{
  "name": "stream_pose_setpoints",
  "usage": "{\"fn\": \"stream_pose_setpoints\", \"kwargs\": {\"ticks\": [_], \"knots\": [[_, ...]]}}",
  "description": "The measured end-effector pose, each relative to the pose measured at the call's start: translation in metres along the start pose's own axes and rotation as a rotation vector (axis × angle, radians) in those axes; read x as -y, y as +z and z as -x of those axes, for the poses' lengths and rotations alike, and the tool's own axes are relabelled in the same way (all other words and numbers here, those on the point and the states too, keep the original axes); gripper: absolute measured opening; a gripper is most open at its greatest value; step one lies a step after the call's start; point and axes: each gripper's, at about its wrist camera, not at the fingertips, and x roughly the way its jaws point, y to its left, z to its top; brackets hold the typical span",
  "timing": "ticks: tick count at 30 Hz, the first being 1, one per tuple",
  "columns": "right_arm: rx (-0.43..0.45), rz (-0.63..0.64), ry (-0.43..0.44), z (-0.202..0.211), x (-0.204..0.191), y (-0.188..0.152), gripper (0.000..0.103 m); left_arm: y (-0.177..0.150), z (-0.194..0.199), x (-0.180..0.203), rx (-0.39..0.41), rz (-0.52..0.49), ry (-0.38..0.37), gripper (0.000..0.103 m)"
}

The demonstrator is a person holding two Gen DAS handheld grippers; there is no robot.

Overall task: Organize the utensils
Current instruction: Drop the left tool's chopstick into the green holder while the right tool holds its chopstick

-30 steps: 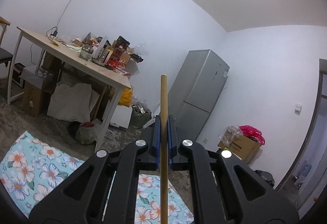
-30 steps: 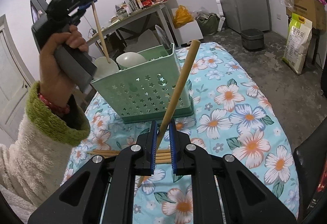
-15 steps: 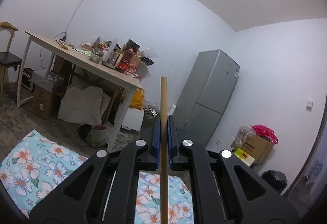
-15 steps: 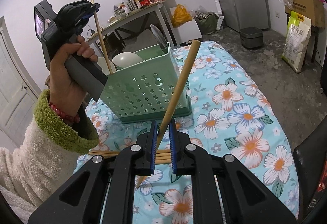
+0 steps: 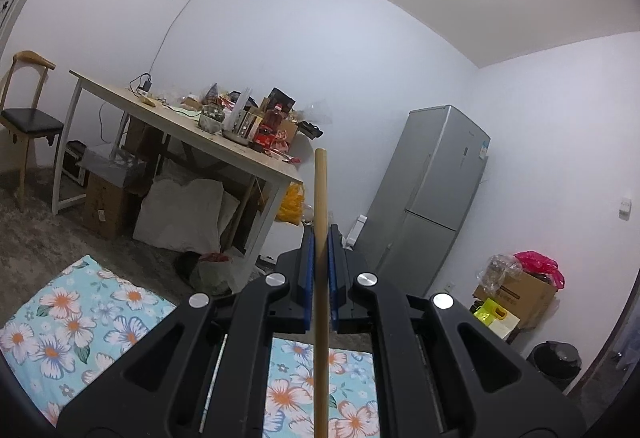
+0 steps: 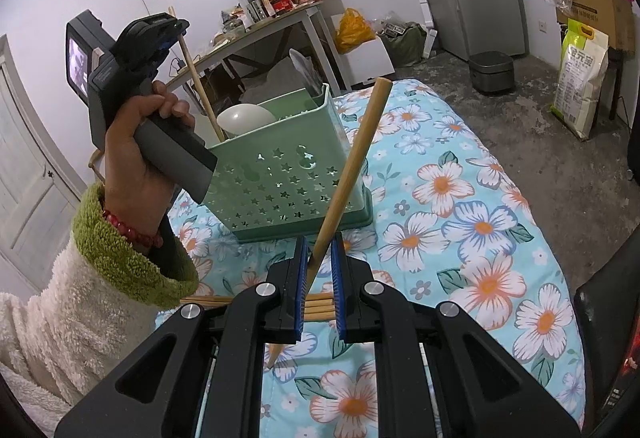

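The left gripper [image 6: 170, 28] is clamped on a thin round wooden chopstick [image 6: 200, 86], whose lower end already dips behind the near rim of the pale green plastic utensil basket with star-shaped holes [image 6: 288, 174]. The step in hand looks like dropping that stick into the basket: it should be kept steep, lowered well inside, and released only once its tip is past the rim.

The right gripper [image 6: 319, 266] is closed on a second, similar wooden chopstick [image 6: 356, 162], which slants up in front of the basket's wall; that one probably waits its turn.

More wooden chopsticks [image 6: 316, 304] lie flat on the blue floral cloth [image 6: 480, 222], just under the right gripper. A white rounded bowl or ladle [image 6: 244, 118] sits inside the basket beside the entering stick and could deflect it. A cluttered tabletop [image 6: 280, 18] stands behind, well apart.
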Motion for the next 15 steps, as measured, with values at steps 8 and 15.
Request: {"fn": "stream_pose_setpoints", "kwargs": {"ticks": [8, 15], "knots": [[0.004, 0.004, -0.005, 0.001, 0.000, -0.001, 0.012, -0.009, 0.016, -0.008, -0.054, -0.014, -0.032, 0.006], [0.019, 0.037, -0.014, 0.006, -0.009, -0.003, 0.012, -0.018, 0.046, -0.017, -0.142, -0.023, -0.074, 0.030]]}}
